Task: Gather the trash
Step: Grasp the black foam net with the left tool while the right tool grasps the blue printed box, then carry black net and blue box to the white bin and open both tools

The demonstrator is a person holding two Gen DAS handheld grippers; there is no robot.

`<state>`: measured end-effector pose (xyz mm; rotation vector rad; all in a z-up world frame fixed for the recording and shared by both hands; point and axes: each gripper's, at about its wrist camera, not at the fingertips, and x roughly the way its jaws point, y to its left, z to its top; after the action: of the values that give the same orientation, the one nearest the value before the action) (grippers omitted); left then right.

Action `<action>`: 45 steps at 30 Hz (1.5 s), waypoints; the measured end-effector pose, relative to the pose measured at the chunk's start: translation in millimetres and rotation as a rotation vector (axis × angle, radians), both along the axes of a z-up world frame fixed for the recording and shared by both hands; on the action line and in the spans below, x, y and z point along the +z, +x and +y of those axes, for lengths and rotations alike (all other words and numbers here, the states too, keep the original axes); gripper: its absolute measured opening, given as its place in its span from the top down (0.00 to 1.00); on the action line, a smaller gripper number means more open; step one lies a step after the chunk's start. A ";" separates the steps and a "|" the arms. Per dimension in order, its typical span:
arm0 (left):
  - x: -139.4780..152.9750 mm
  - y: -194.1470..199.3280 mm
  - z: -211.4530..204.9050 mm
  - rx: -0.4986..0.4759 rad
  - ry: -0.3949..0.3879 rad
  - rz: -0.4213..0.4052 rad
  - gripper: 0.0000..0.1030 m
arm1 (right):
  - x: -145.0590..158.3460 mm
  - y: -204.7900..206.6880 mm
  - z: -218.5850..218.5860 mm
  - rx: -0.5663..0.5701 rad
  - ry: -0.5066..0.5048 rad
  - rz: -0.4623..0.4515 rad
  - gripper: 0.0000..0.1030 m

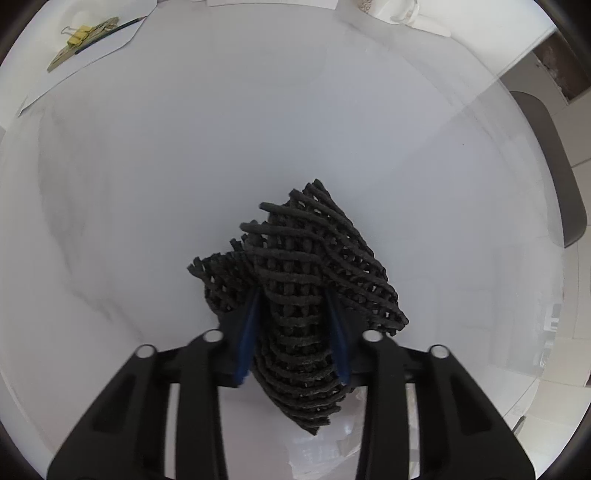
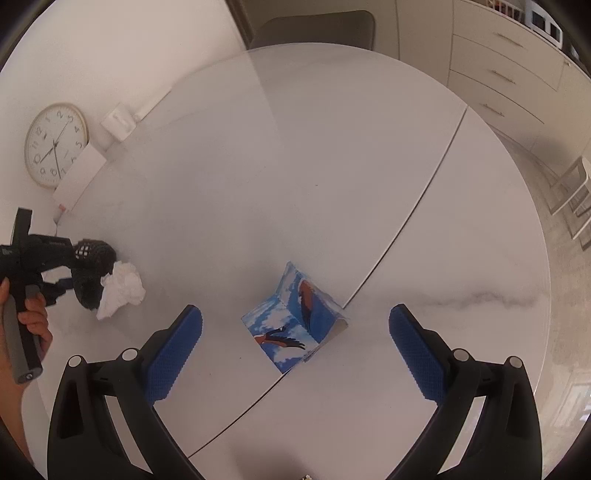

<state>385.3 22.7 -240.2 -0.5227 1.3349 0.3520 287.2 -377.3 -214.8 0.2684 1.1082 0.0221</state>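
A black foam mesh sleeve (image 1: 314,240) is pinched between the blue pads of my left gripper (image 1: 291,295), which points steeply down at the white table (image 1: 221,147). From the right wrist view the same mesh (image 2: 92,258) hangs in the left gripper (image 2: 79,269), held by a hand (image 2: 33,317), right beside a crumpled white tissue (image 2: 123,288). My right gripper (image 2: 295,314) stands wide open above a torn blue printed carton piece (image 2: 295,325) that lies on the table; its pads do not touch the carton.
A wall clock (image 2: 55,144) and white boxes (image 2: 79,177) lie at the table's far left. A sheet of paper with a yellow binder clip (image 1: 79,35) and a pencil sits at one edge. A seam (image 2: 406,221) crosses the tabletop. A chair (image 2: 314,26) and drawers (image 2: 506,62) stand beyond.
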 end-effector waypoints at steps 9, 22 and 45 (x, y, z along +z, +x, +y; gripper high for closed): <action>15.2 -17.0 3.7 -0.128 0.044 -0.069 0.87 | -18.7 2.9 26.7 0.181 -0.171 0.027 0.35; 66.3 -37.5 26.0 -0.244 0.079 -0.195 0.87 | 3.6 -12.3 16.4 0.134 -0.110 -0.018 0.48; 145.8 -280.1 -143.1 -0.923 -0.032 -0.353 0.87 | 83.5 -248.3 -34.1 0.022 0.026 -0.086 0.48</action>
<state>105.2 -120.5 -94.4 0.0453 1.1033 -0.5018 38.9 -411.4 -131.4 0.2761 1.0259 0.0670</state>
